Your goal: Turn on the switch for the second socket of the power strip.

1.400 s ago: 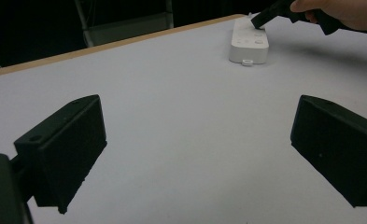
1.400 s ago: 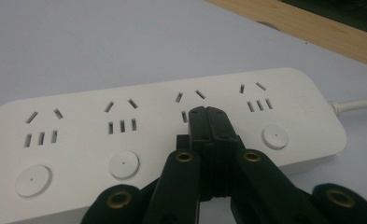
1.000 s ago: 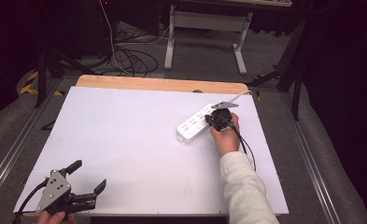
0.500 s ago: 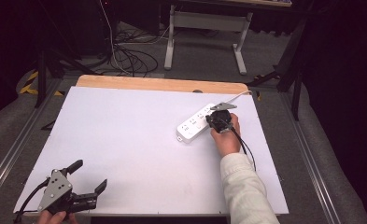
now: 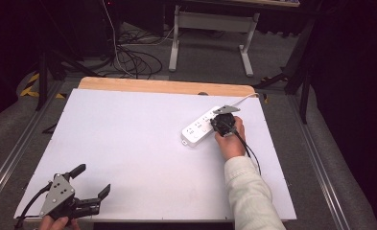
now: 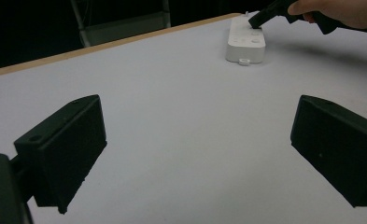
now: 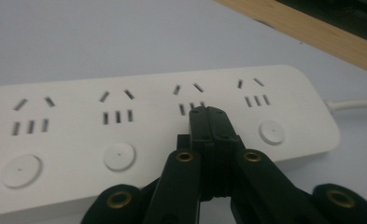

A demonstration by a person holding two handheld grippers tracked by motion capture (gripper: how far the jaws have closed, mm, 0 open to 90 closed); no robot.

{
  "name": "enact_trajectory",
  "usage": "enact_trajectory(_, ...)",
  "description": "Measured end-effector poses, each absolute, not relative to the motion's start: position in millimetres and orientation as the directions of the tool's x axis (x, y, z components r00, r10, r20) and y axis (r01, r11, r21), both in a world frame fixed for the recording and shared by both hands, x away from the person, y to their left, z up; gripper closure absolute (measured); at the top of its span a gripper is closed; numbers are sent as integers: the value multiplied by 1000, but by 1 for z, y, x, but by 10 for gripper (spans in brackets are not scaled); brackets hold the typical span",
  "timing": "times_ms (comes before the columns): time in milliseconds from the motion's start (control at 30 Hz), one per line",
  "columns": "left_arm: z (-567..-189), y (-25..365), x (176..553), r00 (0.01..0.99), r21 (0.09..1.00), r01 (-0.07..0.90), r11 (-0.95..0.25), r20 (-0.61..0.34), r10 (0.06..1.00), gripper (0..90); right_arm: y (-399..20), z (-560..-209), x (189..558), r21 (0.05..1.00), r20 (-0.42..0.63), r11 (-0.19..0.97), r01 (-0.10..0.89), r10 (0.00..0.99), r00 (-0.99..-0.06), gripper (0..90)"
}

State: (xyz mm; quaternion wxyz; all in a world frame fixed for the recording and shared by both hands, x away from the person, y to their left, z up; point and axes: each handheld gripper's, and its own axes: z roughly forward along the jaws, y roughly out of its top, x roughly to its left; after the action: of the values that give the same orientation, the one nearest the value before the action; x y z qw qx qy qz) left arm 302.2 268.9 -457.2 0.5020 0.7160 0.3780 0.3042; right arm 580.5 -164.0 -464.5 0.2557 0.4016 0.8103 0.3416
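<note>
From the high view, a white power strip [image 5: 204,126] lies on the white table [image 5: 128,143], toward the far right part of it, turned at a slant. A thin white cord [image 5: 246,97] runs from the strip's far end to the wooden edge [image 5: 167,86] at the back of the table. The right hand [image 5: 231,139] reaches in from the near side of the strip and holds the right gripper [image 5: 219,123] down on top of the strip, near its far end. The left gripper [image 5: 92,182] sits well apart from the strip, by the near left corner of the table, with its two jaws spread wide and nothing between them. From the left gripper view, the left gripper's two black jaws stand far apart over bare white table, one at each side, and they hold nothing. The power strip [image 6: 246,39] is far off beyond them, and the right gripper [image 6: 270,11] pokes down at the top of the strip with the hand [image 6: 335,9] behind it. From the right gripper view, the power strip [image 7: 78,116] shows four sets of holes and round white buttons [image 7: 119,156]. The right gripper [image 7: 208,119] has its jaws pressed tight together with nothing between them. Its tip is on the strip's top, just below the third set of holes and between two of the buttons. The cord [image 7: 354,103] leaves the strip's end on the right.
</note>
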Motion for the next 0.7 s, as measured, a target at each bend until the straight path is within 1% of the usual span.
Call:
enact_trajectory(33,-457,269,302,529,949,237,-210,55,847,39,-163,-465,581,764,-125,433,478,826,-549,900)
enact_trajectory(67,-457,269,302,529,948,238,-209,54,847,39,-162,-465,581,762,-133,441,474,824,-551,900)
enact_trajectory(167,-457,269,301,528,948,237,-213,58,847,39,-156,-465,580,745,-203,491,451,811,-549,900)
enact_trajectory(300,-457,270,302,525,950,233,-206,56,849,38,-153,-465,577,743,-258,529,411,792,-553,900)
enact_trajectory(333,-457,271,303,527,949,241,-204,49,849,38,-154,-464,576,751,-253,523,403,792,-555,900)
enact_trajectory(400,-457,271,303,526,948,244,-202,46,849,39,-159,-461,575,768,-191,475,430,810,-554,900)
enact_trajectory(467,-457,270,303,526,949,237,-206,53,849,38,-165,-457,574,788,-150,439,432,818,-556,900)
enact_trajectory(700,-457,269,303,530,947,240,-212,56,846,38,-170,-433,557,817,-145,429,386,800,-582,881)
